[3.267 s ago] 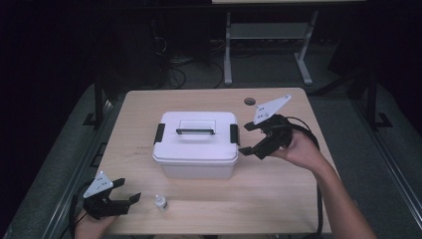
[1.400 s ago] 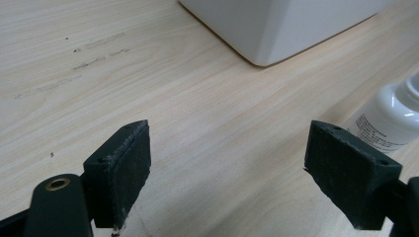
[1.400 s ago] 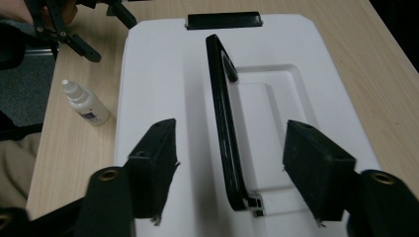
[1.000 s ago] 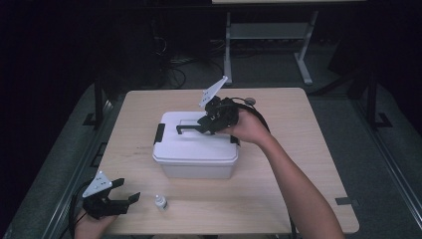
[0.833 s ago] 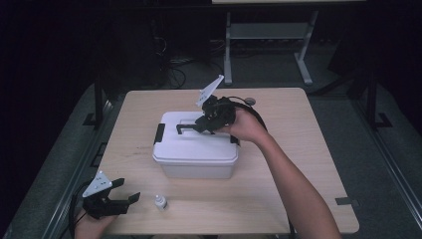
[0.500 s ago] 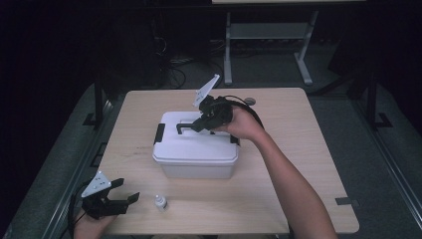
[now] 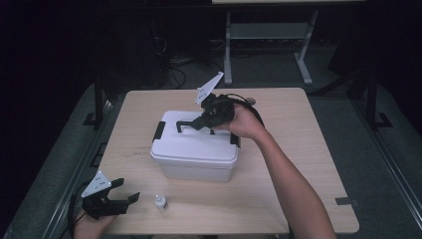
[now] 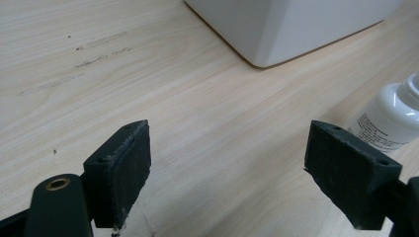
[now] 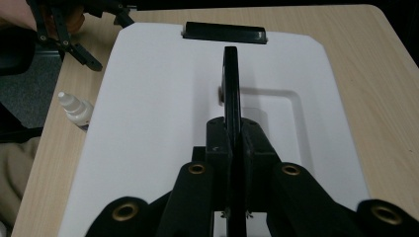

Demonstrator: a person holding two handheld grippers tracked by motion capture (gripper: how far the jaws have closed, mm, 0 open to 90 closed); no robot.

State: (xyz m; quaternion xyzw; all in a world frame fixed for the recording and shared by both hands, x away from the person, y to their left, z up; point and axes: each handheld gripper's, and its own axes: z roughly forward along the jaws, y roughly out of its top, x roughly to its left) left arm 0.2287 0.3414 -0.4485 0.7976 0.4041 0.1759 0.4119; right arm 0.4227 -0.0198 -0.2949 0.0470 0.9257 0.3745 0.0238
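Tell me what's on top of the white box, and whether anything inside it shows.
On the white box sits its closed lid, bearing a raised black handle that the right tool clamps. A black latch sits at the lid's far edge. The closed lid hides the inside.

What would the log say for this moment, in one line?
right gripper: jaws just closed, shut on black handle | white box: lid on | left gripper: open, beside small bottle

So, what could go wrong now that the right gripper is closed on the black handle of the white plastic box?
1. The right gripper pinches the thin black handle near one end, so the white plastic box may tilt if lifted.
2. The black side latch looks fastened, so the lid might not open.
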